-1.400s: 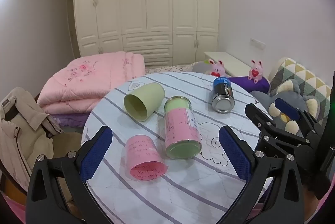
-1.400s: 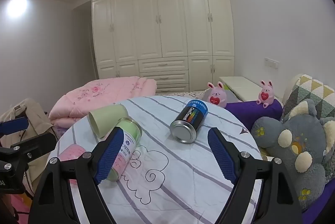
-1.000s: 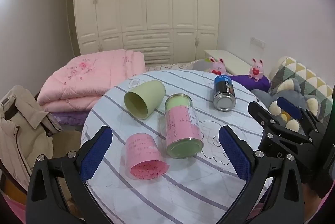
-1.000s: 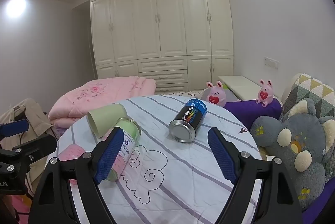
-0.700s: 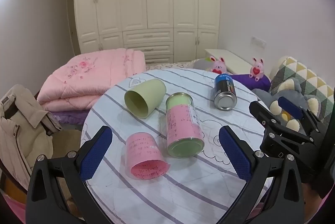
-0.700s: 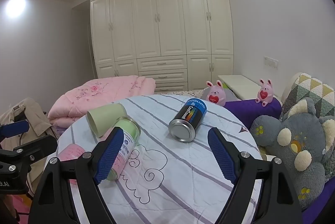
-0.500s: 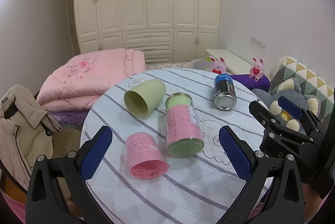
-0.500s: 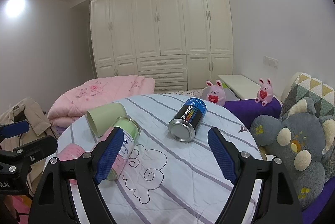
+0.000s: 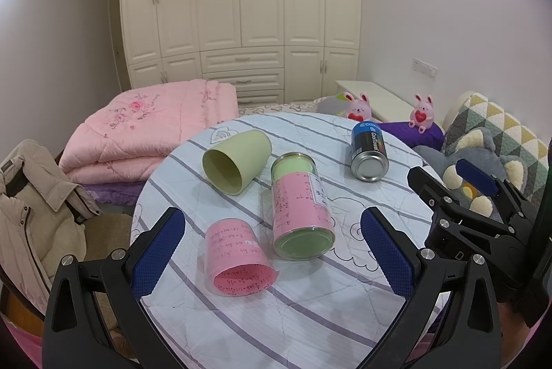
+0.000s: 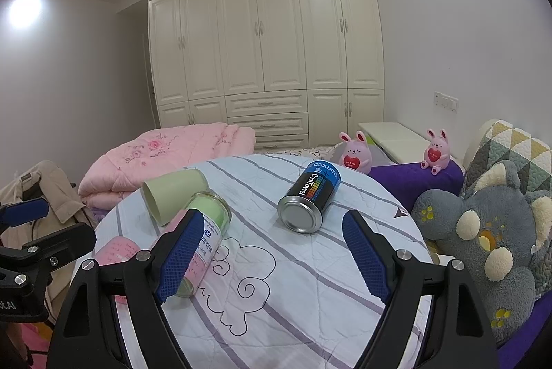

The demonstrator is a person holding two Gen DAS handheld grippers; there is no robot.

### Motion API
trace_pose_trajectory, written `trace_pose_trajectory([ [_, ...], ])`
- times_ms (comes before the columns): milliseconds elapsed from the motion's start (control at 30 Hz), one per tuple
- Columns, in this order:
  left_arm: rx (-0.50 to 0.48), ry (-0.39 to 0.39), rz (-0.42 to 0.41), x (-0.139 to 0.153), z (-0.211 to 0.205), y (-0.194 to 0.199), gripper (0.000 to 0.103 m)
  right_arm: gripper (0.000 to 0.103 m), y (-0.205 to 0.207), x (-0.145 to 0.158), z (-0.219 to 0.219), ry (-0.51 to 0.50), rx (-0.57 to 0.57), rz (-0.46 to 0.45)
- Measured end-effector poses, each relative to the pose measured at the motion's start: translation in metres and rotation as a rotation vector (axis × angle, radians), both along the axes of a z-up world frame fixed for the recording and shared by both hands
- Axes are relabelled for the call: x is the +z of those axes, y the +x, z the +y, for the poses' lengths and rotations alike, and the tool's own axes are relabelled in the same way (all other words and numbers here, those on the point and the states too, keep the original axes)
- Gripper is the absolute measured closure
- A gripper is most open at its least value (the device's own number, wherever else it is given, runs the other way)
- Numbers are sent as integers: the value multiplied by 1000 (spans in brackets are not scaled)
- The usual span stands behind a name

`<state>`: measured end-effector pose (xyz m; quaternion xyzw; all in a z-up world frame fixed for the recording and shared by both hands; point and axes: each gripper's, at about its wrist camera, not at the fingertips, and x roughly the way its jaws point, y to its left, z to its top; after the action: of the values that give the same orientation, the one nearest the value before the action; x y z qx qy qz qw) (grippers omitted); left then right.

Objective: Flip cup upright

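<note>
A pale green cup lies on its side on the round striped table, mouth toward me; it also shows in the right wrist view. A clear cup with pink paper inside lies on its side near my left gripper, which is open and empty above the table's near edge. My right gripper is open and empty, facing a blue and black can that lies on its side.
A clear jar with pink and green lining lies on its side mid-table. The blue can lies at the far right. A pink quilt, a beige coat and plush toys surround the table.
Both views have shifted only slightly. The objects on the table have not moved and both grippers stay open.
</note>
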<state>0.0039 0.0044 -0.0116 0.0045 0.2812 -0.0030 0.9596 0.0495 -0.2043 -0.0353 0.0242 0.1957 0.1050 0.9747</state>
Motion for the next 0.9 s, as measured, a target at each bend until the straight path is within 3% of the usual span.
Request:
trace_pose_trajectory([
  [900, -9, 2, 22, -6, -4, 3, 0, 19, 1, -1, 1, -4, -11, 11],
])
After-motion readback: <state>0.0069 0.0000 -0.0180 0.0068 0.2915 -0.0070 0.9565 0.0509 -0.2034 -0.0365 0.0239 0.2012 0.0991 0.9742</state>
